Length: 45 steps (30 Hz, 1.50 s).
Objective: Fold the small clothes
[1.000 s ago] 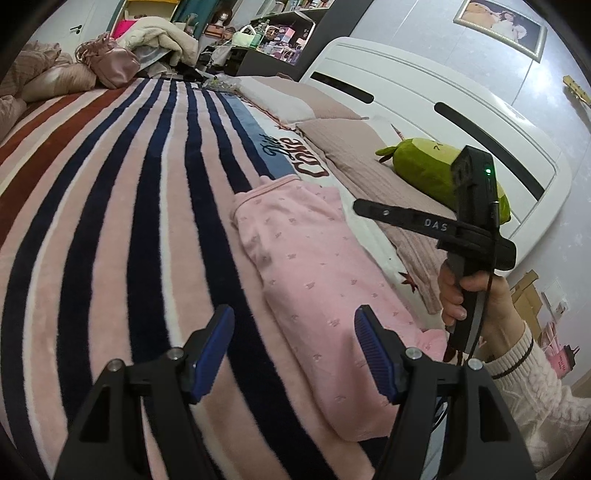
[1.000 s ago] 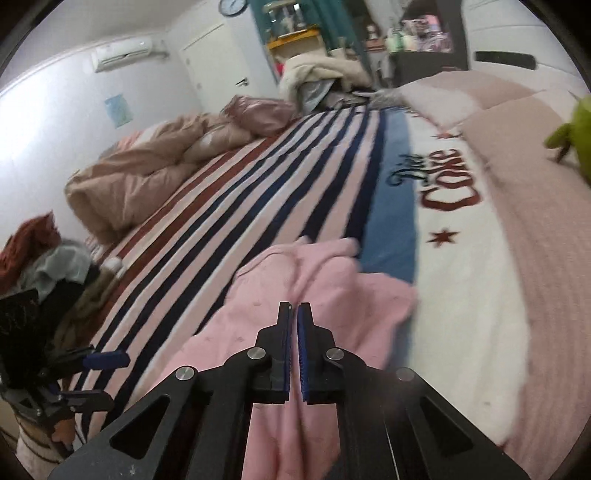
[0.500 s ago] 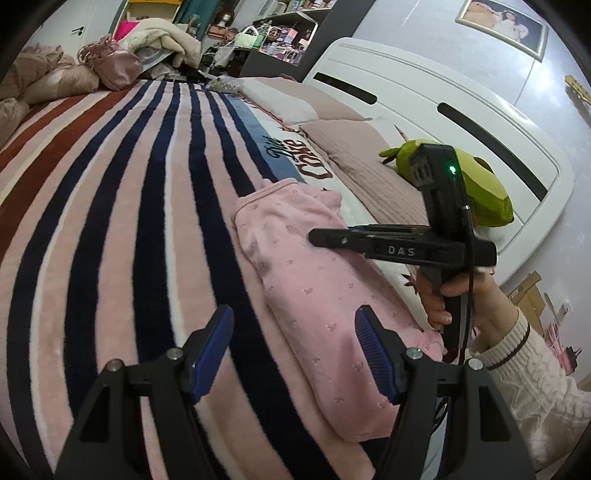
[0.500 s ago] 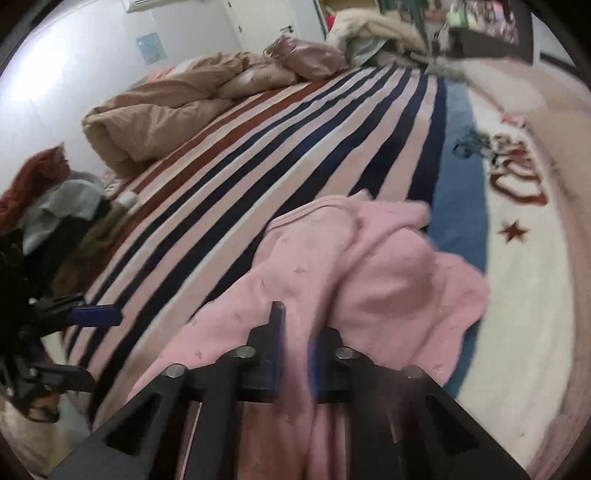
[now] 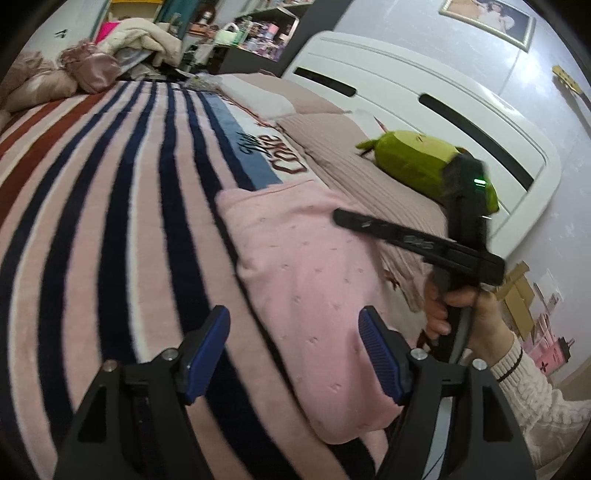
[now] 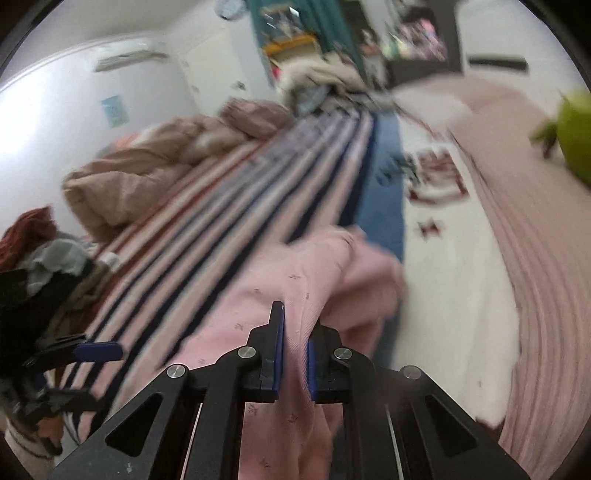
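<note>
A pink dotted garment lies in a long fold on the striped blanket. Low over its near left edge hangs my left gripper, its jaws opening, blue pads wide apart and nothing pinched between them. My right gripper is shut on a raised fold of the pink garment. In the left wrist view a hand holds the right gripper out over the garment's far part. The right wrist view is blurred and shows the left gripper at its left edge.
A green plush toy lies on beige pillows by the white headboard. A rumpled brown duvet sits at the blanket's far side. Loose clothes are piled off the bed's near corner. Shelves stand behind.
My right gripper swung over the garment and now has a fold of pink cloth between its pads. My left gripper's jaws stand slightly wider and closer to the garment's edge.
</note>
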Available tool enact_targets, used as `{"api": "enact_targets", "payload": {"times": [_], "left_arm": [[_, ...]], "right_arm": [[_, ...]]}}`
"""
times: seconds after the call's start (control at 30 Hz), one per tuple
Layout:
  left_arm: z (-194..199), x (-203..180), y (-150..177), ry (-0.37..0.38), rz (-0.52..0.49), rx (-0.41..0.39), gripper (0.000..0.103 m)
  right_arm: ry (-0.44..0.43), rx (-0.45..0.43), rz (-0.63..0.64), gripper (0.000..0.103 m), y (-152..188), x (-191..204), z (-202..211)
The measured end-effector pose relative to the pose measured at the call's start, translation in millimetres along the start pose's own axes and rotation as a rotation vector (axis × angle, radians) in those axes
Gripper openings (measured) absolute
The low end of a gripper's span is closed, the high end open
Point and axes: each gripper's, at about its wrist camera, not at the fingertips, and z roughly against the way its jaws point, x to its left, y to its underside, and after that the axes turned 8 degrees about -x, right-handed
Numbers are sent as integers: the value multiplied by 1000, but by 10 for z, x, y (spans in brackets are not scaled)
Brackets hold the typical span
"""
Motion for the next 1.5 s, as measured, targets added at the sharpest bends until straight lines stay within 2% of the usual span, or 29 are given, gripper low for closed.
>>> {"api": "enact_targets", "payload": {"times": [0.07, 0.17, 0.2, 0.27, 0.3, 0.37, 0.47, 0.53, 0.63, 0.77, 0.83, 0.9, 0.93, 1.1, 1.23, 1.27, 1.33, 1.4, 1.43, 1.5], "left_arm": [[-117, -63, 49, 21, -9, 38, 70], [-225, -102, 110, 52, -1, 77, 70], [-240, -103, 121, 61, 5, 86, 70], [-248, -105, 140, 68, 4, 113, 71], [-246, -116, 148, 74, -6, 131, 71], [-222, -141, 196, 98, -36, 173, 71], [-164, -137, 277, 70, -89, 193, 71], [-141, -76, 322, 77, -71, 201, 72], [-128, -12, 363, 80, -45, 207, 72], [-135, 17, 261, 119, 30, 183, 72], [-155, 45, 161, 115, 61, 151, 72], [-202, 106, 81, 107, 98, 136, 72], [-251, 149, 36, 106, 126, 131, 72], [-532, 291, -48, 87, 183, 157, 71], [-757, 376, -50, 91, 208, 191, 62], [-801, 390, -37, 88, 214, 196, 60], [-865, 399, -17, 89, 220, 198, 42], [-871, 382, -9, 88, 211, 190, 32], [-867, 358, -15, 80, 198, 187, 27], [-800, 259, -44, 63, 150, 165, 23]], "right_arm": [[30, 60, -22, 7, 99, -71, -124], [50, 96, -7, 17, 199, -64, -159], [58, 95, -1, 26, 196, -61, -120], [62, 93, -1, 38, 186, -48, 13], [46, 89, -6, 40, 194, -47, 105], [-8, 123, -5, 40, 275, -35, 258], [-38, 185, 16, 40, 524, 38, 444], [-21, 214, 28, 40, 720, 71, 526], [-43, 242, 34, 40, 935, 96, 589], [-66, 238, 18, 40, 859, 35, 623], [-101, 205, -22, 48, 703, -41, 632], [-139, 185, -41, 79, 572, -99, 599], [-167, 184, -62, 82, 519, -128, 553], [-209, 215, -175, 82, 356, -305, 179], [-255, 276, -232, 79, 389, -379, -137], [-266, 281, -248, 73, 415, -390, -192], [-282, 273, -266, 59, 454, -406, -231], [-330, 267, -286, 28, 480, -413, -251], [-353, 261, -296, 25, 487, -417, -241], [-346, 232, -259, 20, 463, -345, -175]]}}
